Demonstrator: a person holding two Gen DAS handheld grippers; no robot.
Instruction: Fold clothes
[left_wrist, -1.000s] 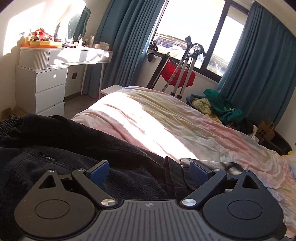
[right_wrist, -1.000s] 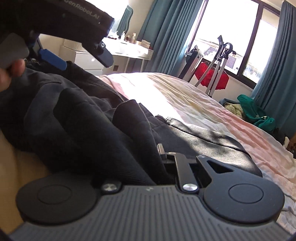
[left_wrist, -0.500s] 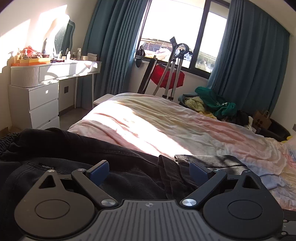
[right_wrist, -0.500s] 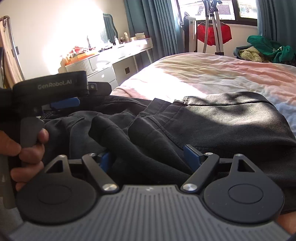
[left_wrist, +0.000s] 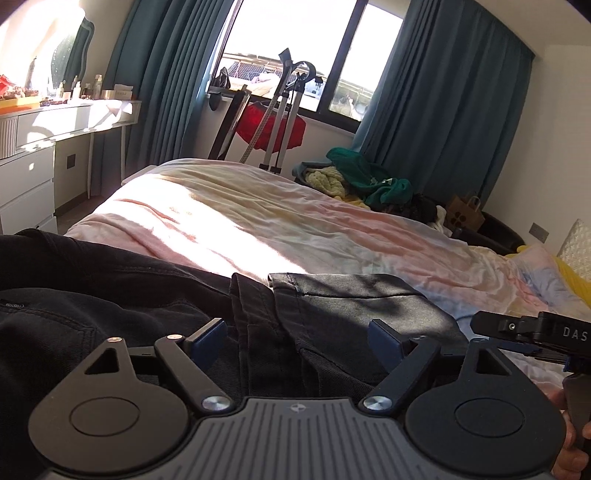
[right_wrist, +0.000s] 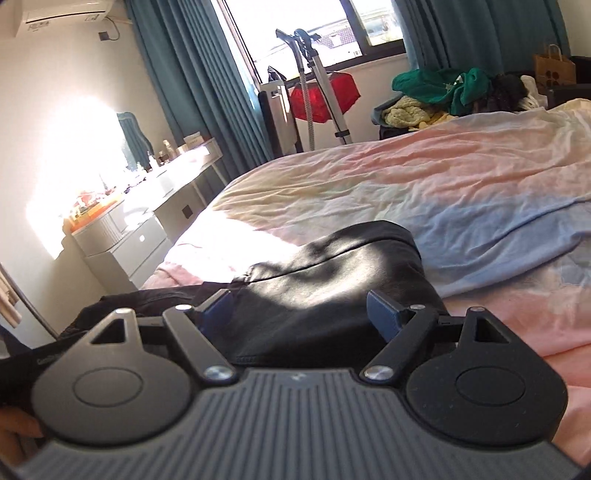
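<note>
1. A dark garment (left_wrist: 155, 314), apparently black trousers of denim-like cloth, lies on the near edge of a bed (left_wrist: 295, 229) covered with a pale pink and yellow sheet. Sunlight falls across the sheet beyond it.

2. The left hand-held gripper (left_wrist: 295, 338) hangs low over the middle of the garment. Its jaws have just been closing a little yet stand wide apart, released, with bunched folds lying between the blue pads but not pinched.

3. The right hand-held gripper (right_wrist: 301, 314) is also released, jaws spread over the garment's smoother, flatter end (right_wrist: 343, 273). No cloth is gripped.

4. In the left view the garment runs crosswise, from a thick bunched mass at the left to the flat seamed end at the right. That line is its long axis, roughly along the bed's near edge.

5. The cloth looks soft, limp and fairly heavy for clothing. It should drape and sag when lifted, not slip or break.

6. Seamed edges and corners look like the best holds, one in each hand-held gripper, because the stitched hems are thicker and less likely to slide out.
</note>
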